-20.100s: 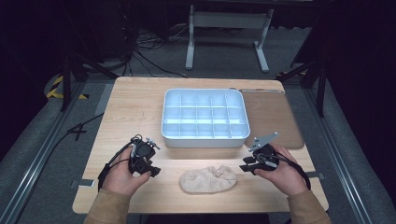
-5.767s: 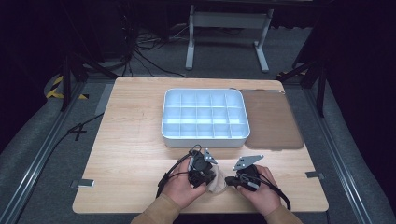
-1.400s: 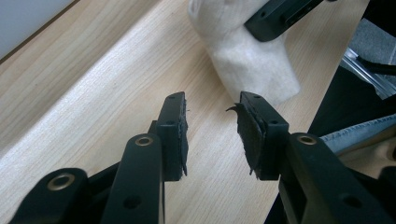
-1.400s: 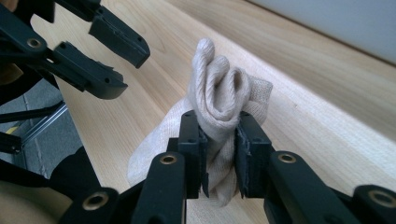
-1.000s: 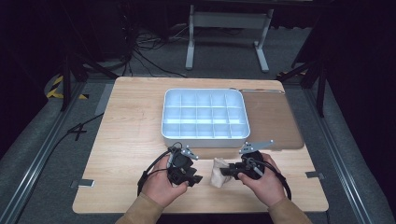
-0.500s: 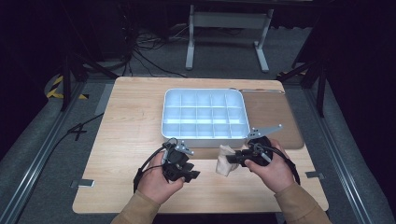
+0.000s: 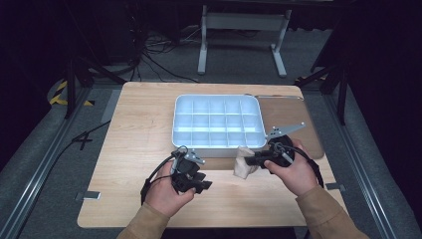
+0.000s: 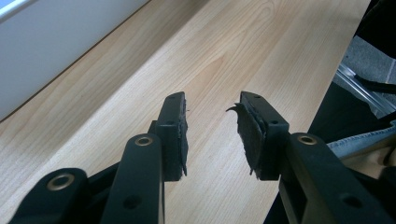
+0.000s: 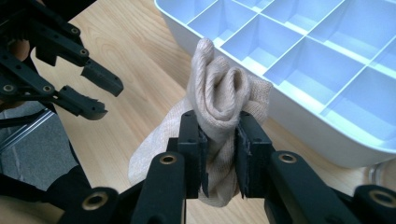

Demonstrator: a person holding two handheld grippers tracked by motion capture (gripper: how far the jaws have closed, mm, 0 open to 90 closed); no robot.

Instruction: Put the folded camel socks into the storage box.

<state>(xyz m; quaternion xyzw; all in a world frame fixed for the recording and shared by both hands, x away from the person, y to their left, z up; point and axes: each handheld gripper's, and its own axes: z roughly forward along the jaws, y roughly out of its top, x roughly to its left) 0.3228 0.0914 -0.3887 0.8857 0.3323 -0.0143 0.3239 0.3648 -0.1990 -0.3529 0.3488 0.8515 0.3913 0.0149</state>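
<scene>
as seen from the high view, the right gripper [image 7: 255, 160] holds a rolled beige sock [image 7: 244, 162] just above the table [image 7: 129, 129], close to the near right corner of the white compartment tray [image 7: 217, 121]; the left gripper [image 7: 198, 183] waits to the left, near the person. through the left gripper view, its jaws stand apart over bare wood, holding nothing. in the right gripper view, the pads pinch the sock [image 9: 219, 107] at mid-roll. it looks light, soft and limp, likely to unroll, so gripping across the bundle's thick middle seems wisest.
</scene>
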